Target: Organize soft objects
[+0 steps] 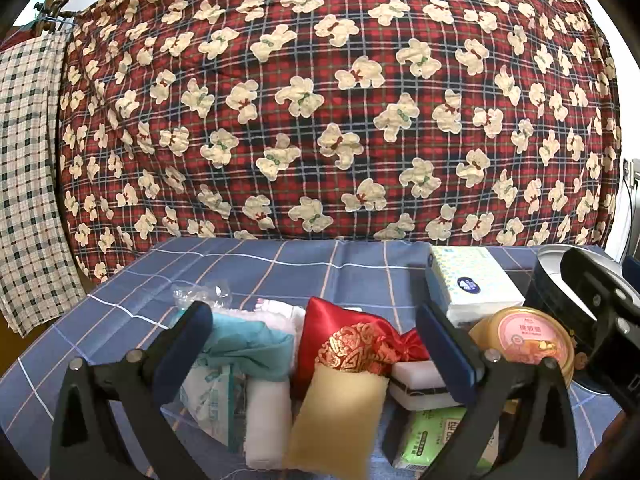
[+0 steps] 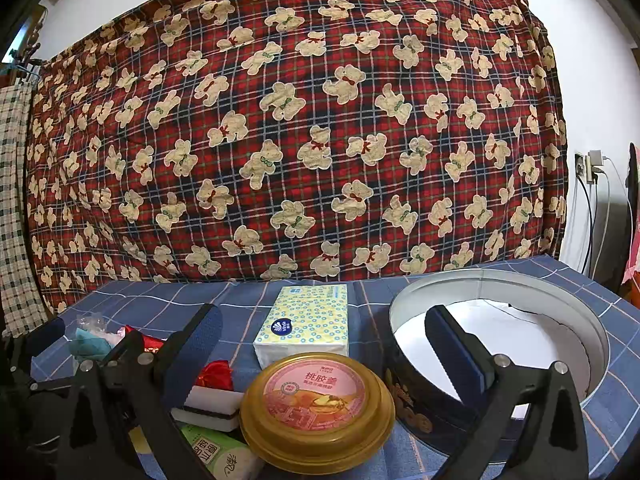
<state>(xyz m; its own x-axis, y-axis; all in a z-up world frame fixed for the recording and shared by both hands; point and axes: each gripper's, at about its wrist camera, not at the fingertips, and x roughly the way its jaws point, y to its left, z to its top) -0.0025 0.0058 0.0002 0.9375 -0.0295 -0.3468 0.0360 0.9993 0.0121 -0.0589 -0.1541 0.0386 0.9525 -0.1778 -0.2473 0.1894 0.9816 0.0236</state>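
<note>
Red satin pouch (image 1: 344, 340) sits between left gripper (image 1: 316, 344) fingers (image 1: 448, 344)

Both the left gripper (image 1: 314, 344) and right gripper (image 2: 324, 346) are black plastic frames with silver screws and navy blue pads (image 1: 182, 354) on the fingers.

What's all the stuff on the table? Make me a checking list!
Surface: blue checked tablecloth, covered.
Job's things: red satin pouch, yellow sponge, teal cloth, white sponge, tissue pack, green wipes pack; round tin is empty.
Clutter: gold-lidded tub, crumpled clear plastic.
Grippers: left gripper open, right gripper open, both holding nothing.
Cables: chargers and cords at wall socket.
Surroundings: teddy-bear plaid blanket hanging behind.
</note>
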